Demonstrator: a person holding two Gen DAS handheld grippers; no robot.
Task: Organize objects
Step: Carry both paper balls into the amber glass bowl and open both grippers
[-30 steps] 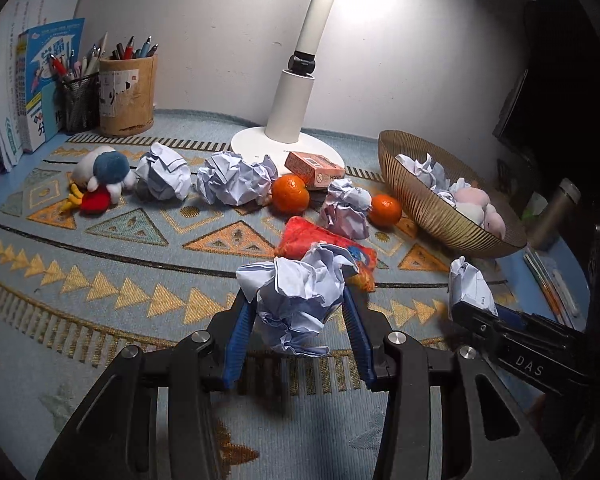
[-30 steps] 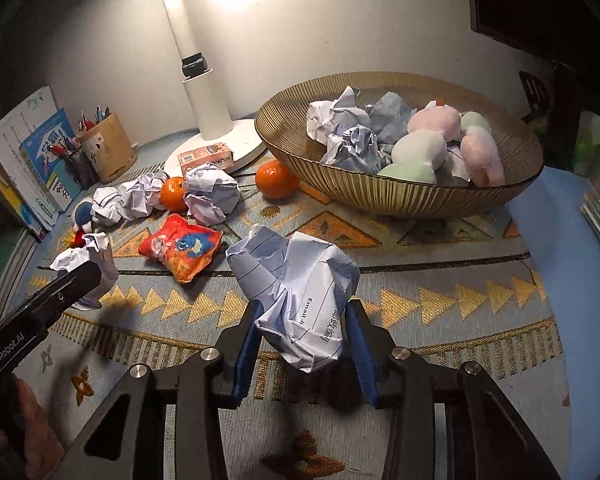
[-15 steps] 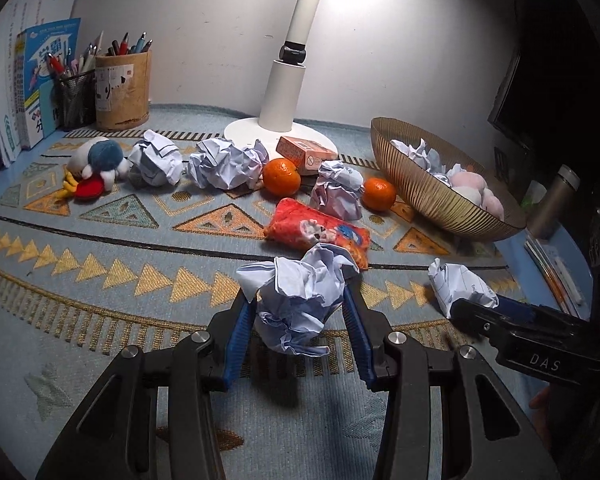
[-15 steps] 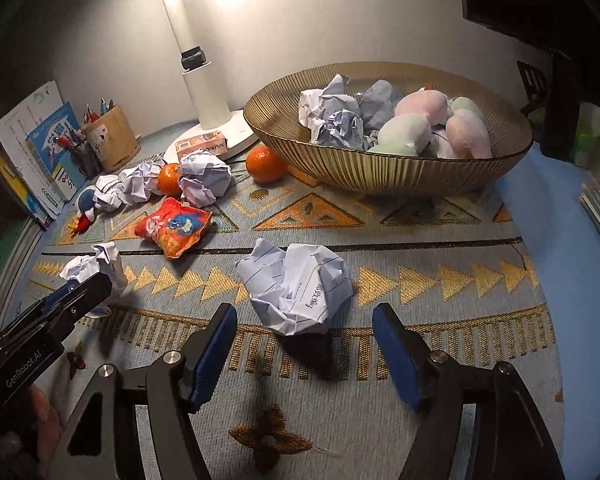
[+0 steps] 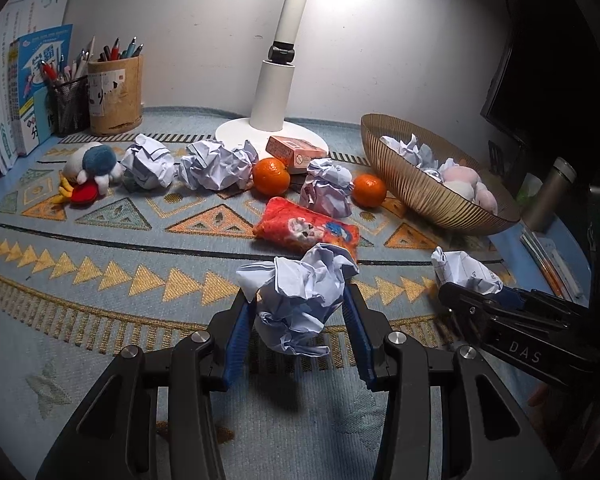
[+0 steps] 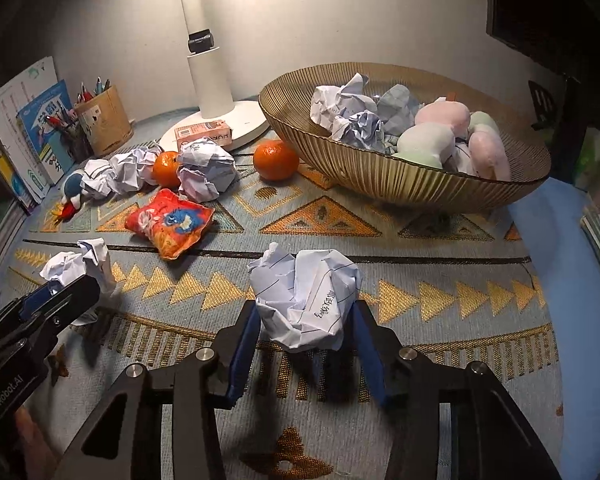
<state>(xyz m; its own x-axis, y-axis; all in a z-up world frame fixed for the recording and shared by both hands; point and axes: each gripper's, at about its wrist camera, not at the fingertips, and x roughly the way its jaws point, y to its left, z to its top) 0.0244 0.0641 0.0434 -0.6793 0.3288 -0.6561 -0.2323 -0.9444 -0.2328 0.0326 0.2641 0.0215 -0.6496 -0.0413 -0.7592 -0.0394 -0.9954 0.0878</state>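
Crumpled lined paper ball (image 6: pixel 305 303), ribbed bowl (image 6: pixel 400 184)

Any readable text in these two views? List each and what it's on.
"DAS": side of the right tongs, seen from the left wrist.
"GenRobot.AI": side of the left tongs, seen from the right wrist.
Paper ball in the right tongs: a short printed line, too crumpled to read.
Orange box: print too blurred.
Snack bag: picture only, no legible words.
Books: large characters, not legible.
Pen cup label: too small.
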